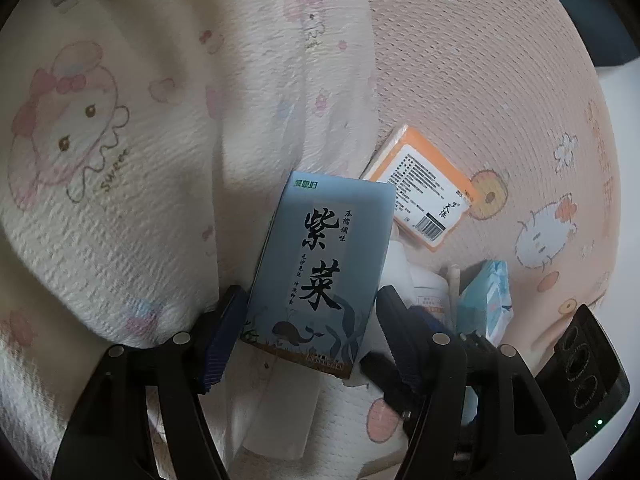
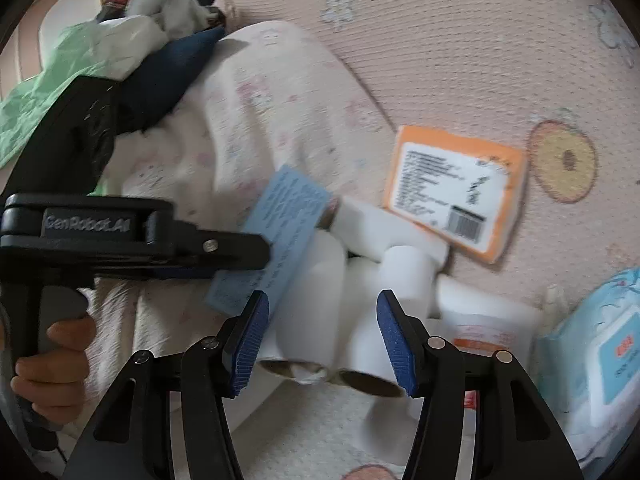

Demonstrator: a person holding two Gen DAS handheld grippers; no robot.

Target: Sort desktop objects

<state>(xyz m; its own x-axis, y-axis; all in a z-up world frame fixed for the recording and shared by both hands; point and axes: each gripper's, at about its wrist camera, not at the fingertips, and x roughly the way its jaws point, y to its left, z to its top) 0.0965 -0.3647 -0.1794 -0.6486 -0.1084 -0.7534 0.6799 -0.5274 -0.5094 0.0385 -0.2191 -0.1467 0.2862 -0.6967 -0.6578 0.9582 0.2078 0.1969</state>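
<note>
My left gripper (image 1: 308, 320) is shut on a blue seaweed box (image 1: 320, 272) with black Chinese characters and holds it above the patterned bedding. The same box (image 2: 280, 224) shows in the right wrist view, held by the left gripper (image 2: 256, 256) coming in from the left. My right gripper (image 2: 324, 332) is open, its blue pads on either side of two white paper rolls (image 2: 352, 320) without touching them. An orange packet (image 1: 424, 188) with a white label lies beyond; it also shows in the right wrist view (image 2: 456, 196).
A blue wet-wipe pack (image 2: 596, 360) lies at the right. A white bottle (image 2: 488, 328) with an orange label lies beside the rolls. A folded cream quilt (image 1: 120, 140) rises at the left. Crumpled clothes (image 2: 120, 40) pile up at the back left.
</note>
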